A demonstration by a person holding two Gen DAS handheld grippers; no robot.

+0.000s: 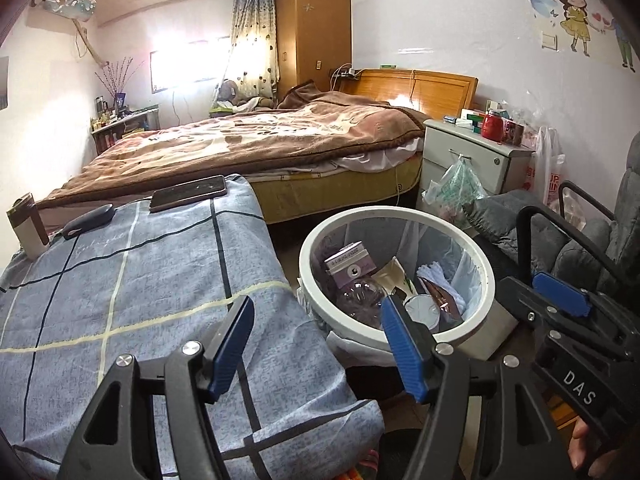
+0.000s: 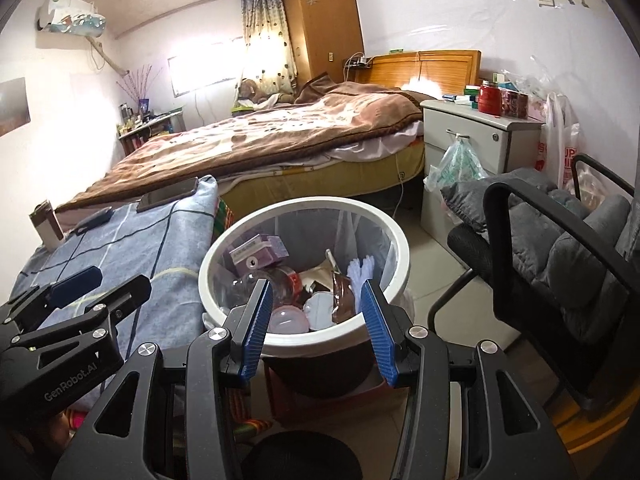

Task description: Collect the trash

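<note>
A round white trash bin (image 1: 396,211) with a clear liner stands on the floor between a cloth-covered table and a chair. Inside lie a purple box (image 1: 347,261), a clear plastic bottle (image 1: 356,300), white gloves (image 1: 434,274) and other scraps. My left gripper (image 1: 318,322) hangs open over the table's corner and the bin's near rim, with nothing between its blue pads. In the right wrist view my right gripper (image 2: 316,314) stands open above the bin (image 2: 308,201), empty, over the bottle (image 2: 276,284) and purple box (image 2: 260,254). The two grippers are side by side.
The table's blue plaid cloth (image 1: 132,280) carries a phone (image 1: 188,194), a dark oval case (image 1: 88,220) and a small carton (image 1: 26,224). A black chair with a grey cushion (image 2: 560,264) stands right of the bin. Behind are a bed (image 1: 248,140) and a white nightstand (image 1: 472,156).
</note>
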